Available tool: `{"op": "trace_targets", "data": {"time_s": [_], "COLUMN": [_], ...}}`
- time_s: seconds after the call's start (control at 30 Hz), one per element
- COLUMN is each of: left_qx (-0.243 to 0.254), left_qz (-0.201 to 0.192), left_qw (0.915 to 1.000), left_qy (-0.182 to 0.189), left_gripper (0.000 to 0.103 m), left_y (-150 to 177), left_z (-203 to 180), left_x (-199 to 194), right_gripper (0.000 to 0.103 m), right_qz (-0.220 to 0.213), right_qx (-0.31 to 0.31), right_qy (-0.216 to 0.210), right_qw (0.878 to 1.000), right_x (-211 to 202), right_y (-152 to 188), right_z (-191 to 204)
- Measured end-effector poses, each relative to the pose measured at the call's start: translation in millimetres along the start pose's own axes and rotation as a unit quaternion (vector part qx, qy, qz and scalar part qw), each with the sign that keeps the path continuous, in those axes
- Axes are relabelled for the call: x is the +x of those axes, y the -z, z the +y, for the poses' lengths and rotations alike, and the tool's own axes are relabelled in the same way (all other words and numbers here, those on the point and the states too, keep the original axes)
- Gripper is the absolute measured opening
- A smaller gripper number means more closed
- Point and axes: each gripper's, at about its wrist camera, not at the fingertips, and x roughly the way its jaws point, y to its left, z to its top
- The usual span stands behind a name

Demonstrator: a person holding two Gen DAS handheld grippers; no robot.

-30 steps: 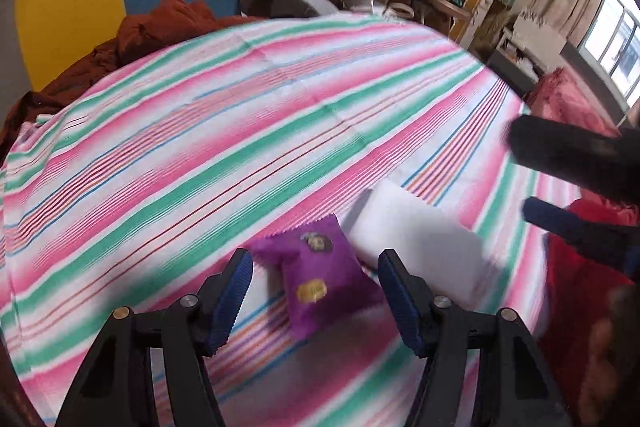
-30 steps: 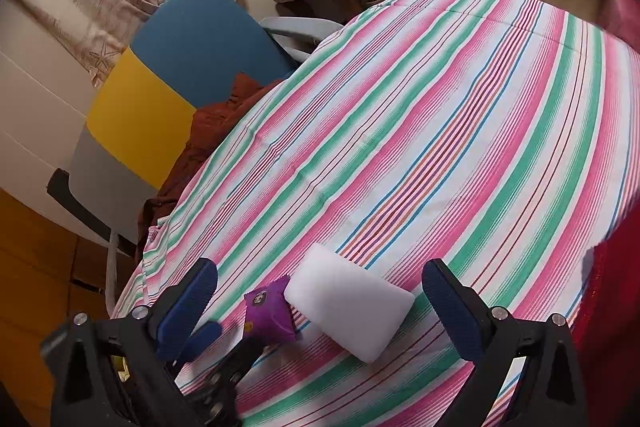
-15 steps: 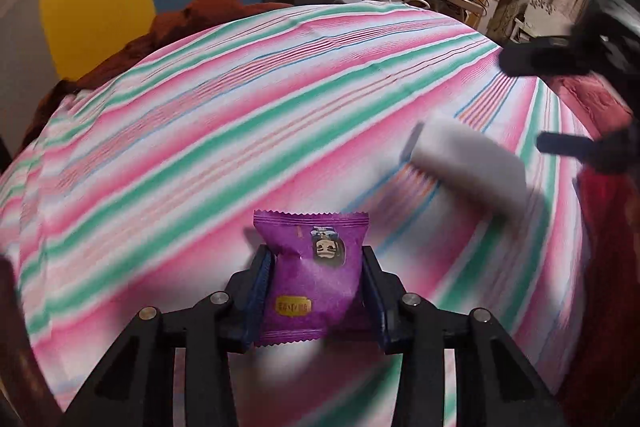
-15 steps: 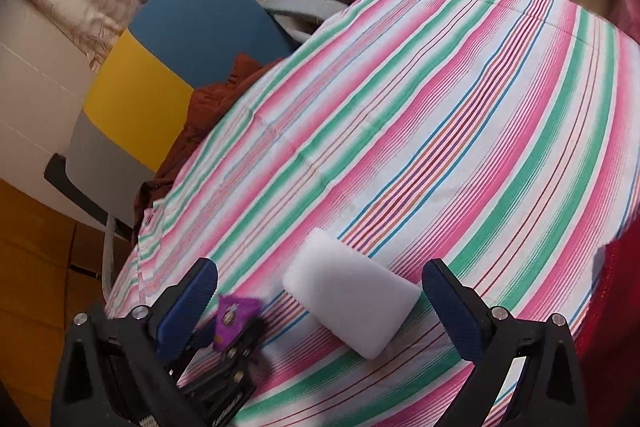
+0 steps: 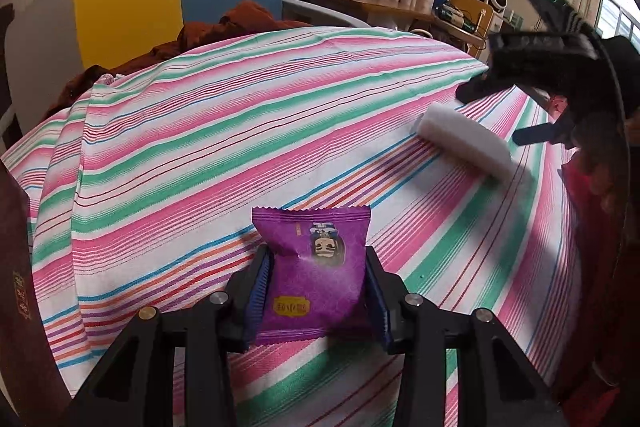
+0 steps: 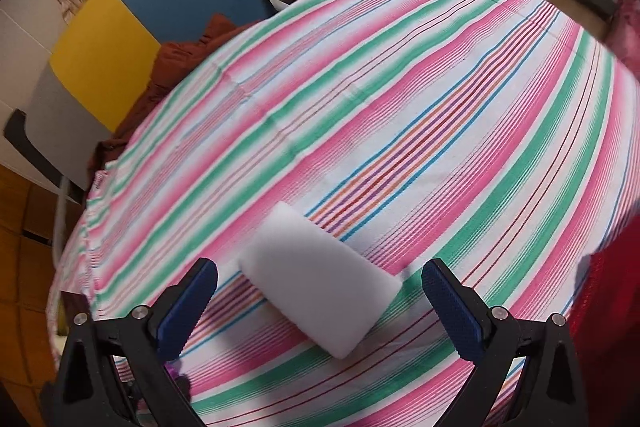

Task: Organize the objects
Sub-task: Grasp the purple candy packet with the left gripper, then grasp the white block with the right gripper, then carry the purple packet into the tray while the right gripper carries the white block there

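Left wrist view first: the left gripper (image 5: 316,291) is clamped on the small purple foil snack packet with a cartoon face (image 5: 316,267), blue pads pressing its two side edges, and the jaws have just been closing in on it. The packet sits at 6 o'clock in this view, just above the pink, green and white striped tablecloth (image 5: 200,147); I can't tell if its bottom edge is touching the cloth. It looks super light and crinkly, a puffed wrapper that'll dent and could slide between the pads, so I'd say holding it across the middle of the body like this beats pinching a crimped end. The gripper is angled steeply down toward the cloth. Over at 2 o'clock lies the white rectangular foam sponge block (image 5: 464,143), with the right gripper (image 5: 500,115) straddling its far end, one finger on each side and not touching it as far as I can see. Right wrist view: the right gripper (image 6: 320,291) is wide apart, pointing steeply down, and the sponge block (image 6: 320,279) lies skewed between the two blue pads at 6 o'clock, flat on the tablecloth (image 6: 400,87), gaps either side. It's probably feather-light, soft and squishy, not slippery, so a gentle squeeze across the short width around the middle should do it; squeeze hard and it'll just crush.
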Motion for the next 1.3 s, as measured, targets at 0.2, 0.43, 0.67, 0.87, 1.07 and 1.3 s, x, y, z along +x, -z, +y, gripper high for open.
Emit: {"op": "trace_targets", "data": {"time_s": [0.2,0.43,0.67,0.87,1.07,1.3], "left_qx": [-0.001,-0.010,-0.009,-0.004,0.004,0.010], "left_qz": [-0.006,-0.007,-0.008,-0.009,-0.010,-0.007], "left_qw": [1.0000,0.9998,0.9998,0.9999,0.9999,0.9999], "left_qy": [0.001,0.013,0.013,0.006,-0.004,-0.010], "left_gripper": [0.045,0.045,0.045,0.045,0.045,0.044], "left_y": [0,0,0,0,0,-1], "left_z": [-2,3,2,0,-2,-5], "left_x": [3,6,5,6,6,6], "right_gripper": [0.103,0.103,0.081,0.075,0.077,0.078], "right_qz": [0.029,0.053,0.052,0.035,0.050,0.067], "right_qx": [-0.073,-0.140,-0.150,-0.153,-0.174,-0.195], "right_qy": [0.045,0.107,0.116,0.087,0.024,0.032], "right_qw": [0.996,0.983,0.981,0.984,0.983,0.978], "right_x": [19,39,37,26,23,31], "right_y": [4,11,12,11,18,33], "right_z": [25,42,42,44,47,57]}}
